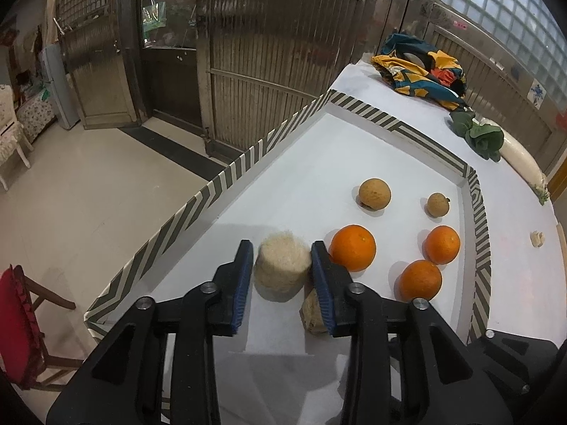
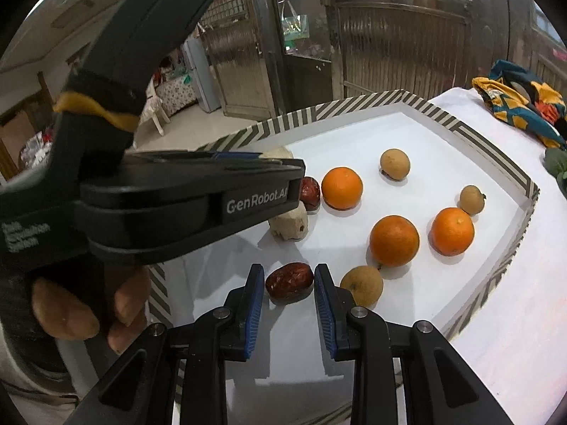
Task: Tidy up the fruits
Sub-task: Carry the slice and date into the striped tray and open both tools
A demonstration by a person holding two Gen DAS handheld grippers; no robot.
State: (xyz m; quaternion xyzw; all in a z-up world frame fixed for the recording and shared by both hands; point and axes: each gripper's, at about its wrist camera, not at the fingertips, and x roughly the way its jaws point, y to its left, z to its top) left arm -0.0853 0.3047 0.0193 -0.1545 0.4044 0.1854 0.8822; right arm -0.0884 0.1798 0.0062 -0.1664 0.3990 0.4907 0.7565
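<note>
A white tray with a striped rim (image 1: 358, 104) (image 2: 354, 106) holds the fruit. My left gripper (image 1: 282, 258) is shut on a pale fuzzy cylinder-shaped piece (image 1: 281, 265); a second pale piece (image 1: 312, 313) (image 2: 288, 225) lies beside its right finger. Three oranges (image 1: 353, 248) (image 1: 442, 244) (image 1: 420, 280) and two tan round fruits (image 1: 374, 193) (image 1: 438, 204) lie to the right. My right gripper (image 2: 288, 279) is open, its fingers on either side of a red date (image 2: 290, 280), apart from it. Another date (image 2: 310, 193) lies by the left gripper's tip. A tan fruit (image 2: 362, 286) sits beside the right finger.
A colourful cloth (image 1: 421, 71) (image 2: 521, 106), leafy greens (image 1: 482, 134) and a white radish (image 1: 521, 156) lie on the white table beyond the tray. A small pale scrap (image 1: 537, 239) lies right of the tray. A red-cushioned chair (image 1: 17, 326) stands at left.
</note>
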